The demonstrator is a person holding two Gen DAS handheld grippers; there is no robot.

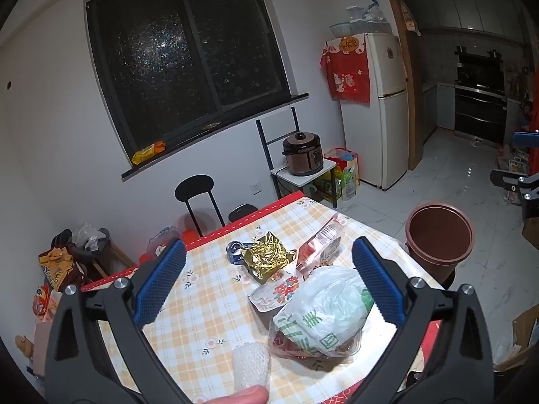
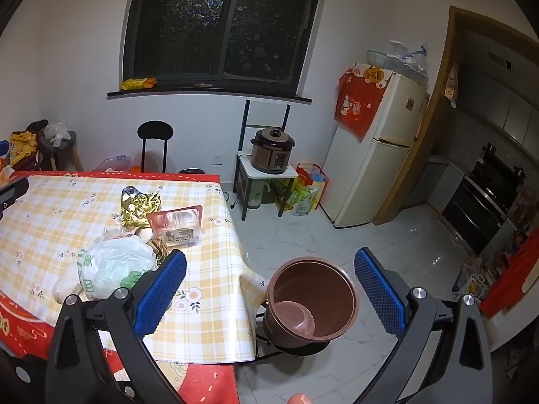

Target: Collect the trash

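On the left, the left gripper [image 1: 269, 282] is hanging over the table [image 1: 202, 306] with its jaws spread wide and nothing between the pads; it is holding nothing. The trash is lying in a loose heap on the checked cloth ahead of it: a bubble-wrap roll [image 1: 252, 367] nearest, then a white bag [image 1: 323, 309] resting on a clear tray, a flowered lid [image 1: 276, 291] just beside it, gold foil [image 1: 266, 257] touching a can [image 1: 235, 250] farther back, and a clear box [image 1: 318, 245] toward the far edge. To the right, off the table's corner, the brown bin [image 2: 311, 298] is standing on a dark stand. The right gripper [image 2: 269, 286] is hovering over that bin, its jaws likewise released and carrying nothing.

By the look of it, collecting is only starting: every piece is lying on the table, and the bin seems to be holding just a brown bowl-like insert. The next move probably calls for lowering the left gripper onto the bag or the roll and closing gently, since both are soft and crushable.

The left view is showing the roll, the lid and the can clearly, plus the bin's mouth from the side. Only the right view is looking down inside the bin and showing the stand beneath it; there the can is hidden behind the foil.
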